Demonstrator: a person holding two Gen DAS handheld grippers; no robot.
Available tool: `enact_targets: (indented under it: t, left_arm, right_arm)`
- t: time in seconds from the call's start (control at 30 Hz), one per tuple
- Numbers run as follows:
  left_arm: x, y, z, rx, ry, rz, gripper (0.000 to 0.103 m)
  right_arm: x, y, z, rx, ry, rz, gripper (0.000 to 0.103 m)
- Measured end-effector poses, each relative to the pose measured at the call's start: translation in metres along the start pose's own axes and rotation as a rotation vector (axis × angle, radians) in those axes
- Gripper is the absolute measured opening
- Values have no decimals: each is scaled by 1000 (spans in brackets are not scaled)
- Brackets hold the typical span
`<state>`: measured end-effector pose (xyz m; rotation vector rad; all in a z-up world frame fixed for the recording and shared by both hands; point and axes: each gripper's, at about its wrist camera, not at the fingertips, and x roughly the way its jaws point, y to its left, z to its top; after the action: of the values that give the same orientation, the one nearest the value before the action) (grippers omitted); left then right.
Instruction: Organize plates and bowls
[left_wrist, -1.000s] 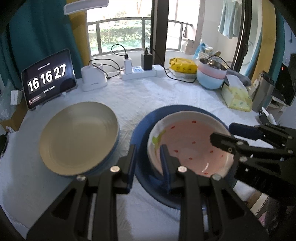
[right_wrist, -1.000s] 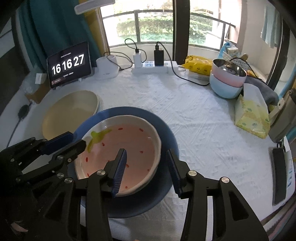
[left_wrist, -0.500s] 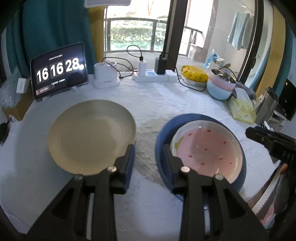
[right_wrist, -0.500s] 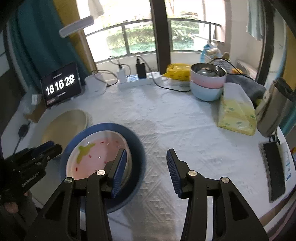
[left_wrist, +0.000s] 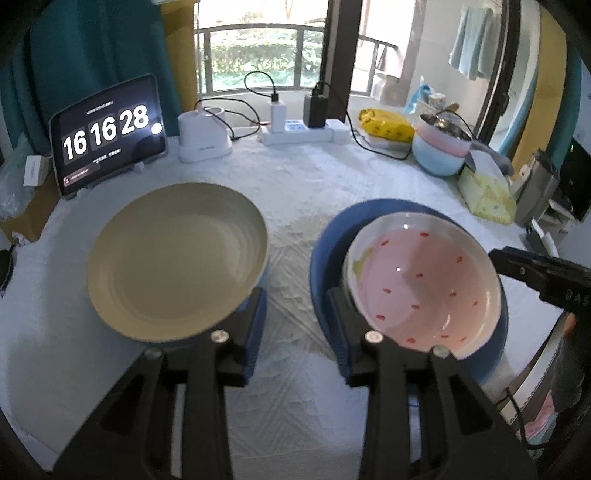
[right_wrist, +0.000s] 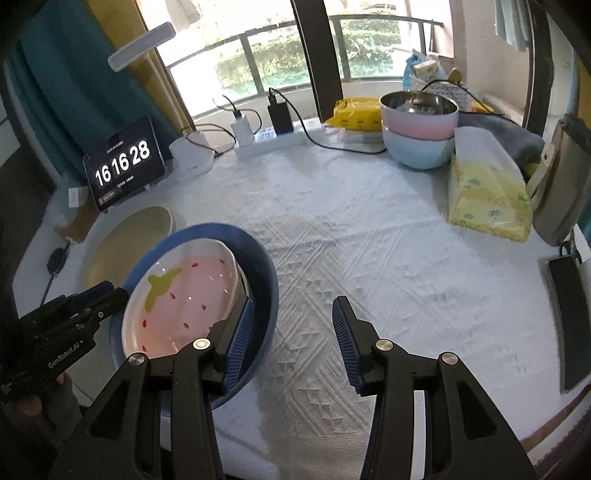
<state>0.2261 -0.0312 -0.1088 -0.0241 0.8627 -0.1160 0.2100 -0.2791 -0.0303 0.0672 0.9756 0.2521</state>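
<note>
A pink strawberry-pattern bowl (left_wrist: 421, 284) (right_wrist: 184, 302) sits inside a blue plate (left_wrist: 328, 243) (right_wrist: 262, 266) near the table's front. A cream plate (left_wrist: 177, 258) (right_wrist: 125, 247) lies to its left on top of a blue one. My left gripper (left_wrist: 297, 325) is open and empty, over the cloth between the cream plate and the blue plate. My right gripper (right_wrist: 291, 339) is open and empty, just right of the blue plate, its left finger over the rim. Stacked pink and light-blue bowls (right_wrist: 419, 136) (left_wrist: 441, 151) with a steel bowl on top stand at the back right.
A tablet clock (left_wrist: 107, 133) (right_wrist: 123, 166), a white charger base (left_wrist: 203, 136), a power strip with cables (right_wrist: 269, 142), a yellow packet (right_wrist: 356, 112), a tissue pack (right_wrist: 487, 195), a grey pouch (right_wrist: 561, 184) and a phone (right_wrist: 569, 317) line the back and right edges.
Both grippers have drawn back and up from the pink bowl, the left shifting left toward the cream plate, the right shifting right. The bowl rests in the blue plate.
</note>
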Motion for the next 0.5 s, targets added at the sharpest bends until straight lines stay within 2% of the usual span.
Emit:
enact_targets:
  t: [0.3, 0.43, 0.5]
  left_arm:
    - [10, -12, -1, 81, 23, 27, 36]
    - [13, -10, 0, 85, 27, 11, 36]
    - [13, -10, 0, 90, 30, 2, 36]
  right_arm:
    - [22, -2, -6, 14, 65, 25, 47]
    - [24, -1, -8, 17, 50, 12, 48]
    - [26, -2, -8, 17, 54, 1, 51]
